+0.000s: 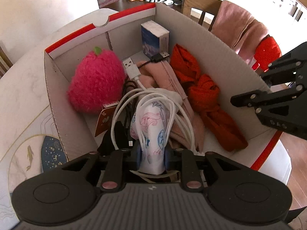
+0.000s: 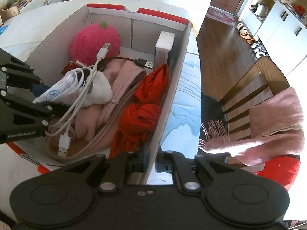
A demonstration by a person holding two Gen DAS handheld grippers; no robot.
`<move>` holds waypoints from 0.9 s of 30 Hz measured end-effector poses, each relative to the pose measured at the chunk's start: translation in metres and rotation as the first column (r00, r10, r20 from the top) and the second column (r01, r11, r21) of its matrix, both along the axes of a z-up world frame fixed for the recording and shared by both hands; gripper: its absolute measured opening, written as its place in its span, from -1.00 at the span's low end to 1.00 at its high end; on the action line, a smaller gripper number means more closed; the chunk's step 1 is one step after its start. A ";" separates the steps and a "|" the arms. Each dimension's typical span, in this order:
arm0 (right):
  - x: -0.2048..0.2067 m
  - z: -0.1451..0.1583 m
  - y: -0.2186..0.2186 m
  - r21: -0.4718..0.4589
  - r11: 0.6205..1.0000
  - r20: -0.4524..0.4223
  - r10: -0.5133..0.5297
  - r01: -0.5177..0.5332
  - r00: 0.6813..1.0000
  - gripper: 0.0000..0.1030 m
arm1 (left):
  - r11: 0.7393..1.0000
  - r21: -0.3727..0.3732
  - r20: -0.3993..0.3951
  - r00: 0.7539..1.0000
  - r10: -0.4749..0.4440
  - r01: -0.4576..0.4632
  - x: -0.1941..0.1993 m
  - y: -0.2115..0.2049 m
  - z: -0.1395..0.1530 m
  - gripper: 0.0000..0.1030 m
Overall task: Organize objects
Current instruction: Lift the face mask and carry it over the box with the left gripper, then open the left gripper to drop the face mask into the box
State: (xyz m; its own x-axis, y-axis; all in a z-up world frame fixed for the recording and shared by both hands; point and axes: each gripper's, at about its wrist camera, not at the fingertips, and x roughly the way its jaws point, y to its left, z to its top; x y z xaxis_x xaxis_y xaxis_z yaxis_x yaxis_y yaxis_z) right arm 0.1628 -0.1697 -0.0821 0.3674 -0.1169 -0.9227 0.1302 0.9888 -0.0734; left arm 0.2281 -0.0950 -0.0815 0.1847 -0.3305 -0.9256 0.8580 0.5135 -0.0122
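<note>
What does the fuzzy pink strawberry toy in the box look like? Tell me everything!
The strawberry toy is a round, fluffy plush in bright pink, with a small green leaf on top. It looks soft and shaggy. It sits in a far corner of the cardboard box, leaning against the box wall. A red tag hangs at its bottom edge. The white cable rests against its side, next to the pink cloth. No gripper touches it.

Box (image 1: 191, 26): we see it packed with a pink plush (image 1: 96, 82), red cloth (image 1: 201, 94) and white cable (image 1: 134, 72).
Left gripper (image 1: 152, 153): we see a printed mask (image 1: 151, 126) between its blue pads.
</note>
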 end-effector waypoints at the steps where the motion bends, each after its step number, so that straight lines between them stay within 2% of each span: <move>1: 0.000 0.000 0.000 0.001 1.000 0.002 0.000 0.000 1.000 -0.85 | 1.000 0.002 0.002 1.000 0.000 0.000 0.000 0.000 0.000 -0.45; 7: 0.000 0.001 0.000 0.001 1.000 0.006 0.004 -0.004 1.000 -0.85 | 1.000 -0.003 0.008 1.000 -0.003 0.003 0.000 0.001 0.000 -0.38; 13: -0.002 0.003 -0.001 0.004 1.000 0.014 0.007 -0.008 1.000 -0.84 | 0.999 -0.032 0.010 1.000 -0.026 0.027 -0.007 0.003 0.008 0.03; 16: -0.003 0.005 -0.001 0.006 1.000 0.022 0.010 -0.010 1.000 -0.83 | 0.998 -0.048 0.012 0.999 -0.032 0.033 -0.011 0.005 0.014 0.31; 17: -0.004 0.006 -0.001 0.005 1.000 0.025 0.011 -0.011 1.000 -0.83 | 0.998 -0.047 0.020 0.999 -0.030 0.031 -0.013 0.005 0.015 0.47; 18: -0.004 0.007 -0.002 0.005 1.000 0.030 0.011 -0.011 1.000 -0.82 | 0.998 -0.049 0.025 0.999 -0.028 0.029 -0.013 0.006 0.017 0.52; 22: -0.009 0.014 -0.003 0.011 1.000 0.051 0.014 -0.014 0.999 -0.80 | 0.997 -0.080 0.015 1.000 -0.003 0.004 -0.013 0.015 0.025 0.53; 27: -0.019 0.027 -0.003 0.016 1.000 0.087 0.023 -0.025 0.996 -0.74 | 0.993 -0.114 0.007 1.000 0.027 -0.026 -0.019 0.028 0.036 0.67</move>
